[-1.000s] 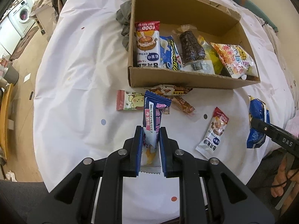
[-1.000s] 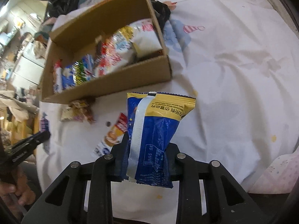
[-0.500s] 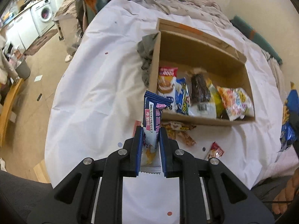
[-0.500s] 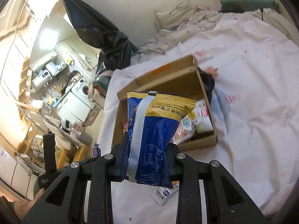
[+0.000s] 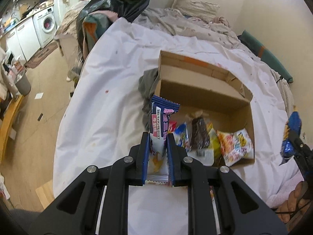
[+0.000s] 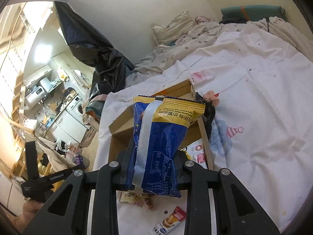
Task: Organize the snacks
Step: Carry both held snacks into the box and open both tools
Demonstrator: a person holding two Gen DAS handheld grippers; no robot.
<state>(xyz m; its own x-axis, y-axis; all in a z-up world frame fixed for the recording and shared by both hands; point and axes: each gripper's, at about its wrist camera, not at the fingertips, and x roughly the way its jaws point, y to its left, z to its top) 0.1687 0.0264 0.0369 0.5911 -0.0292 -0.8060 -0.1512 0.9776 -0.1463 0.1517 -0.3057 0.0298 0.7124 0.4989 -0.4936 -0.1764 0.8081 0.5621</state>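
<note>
My left gripper (image 5: 157, 143) is shut on a slim blue, white and pink snack packet (image 5: 160, 118), held upright above the bed just left of the cardboard box (image 5: 197, 86). Several snack bags (image 5: 233, 146) stand in a row along the box's near side. My right gripper (image 6: 154, 152) is shut on a puffy blue and yellow snack bag (image 6: 162, 135), which hides much of the cardboard box (image 6: 121, 127) behind it. That same bag (image 5: 291, 131) shows at the right edge of the left wrist view.
Loose snacks lie on the white sheet (image 6: 264, 127): a crumpled wrapper (image 6: 137, 196) and a white and red packet (image 6: 168, 221). A grey cloth (image 5: 147, 86) lies against the box's left end. Pillows (image 5: 193, 7) and rumpled bedding sit at the head. The left gripper's body (image 6: 39, 180) appears bottom left.
Both grippers have risen and tilted up with their packets still held. The box now sits lower in both views, and the loose snacks have dropped below the left gripper's fingers.
</note>
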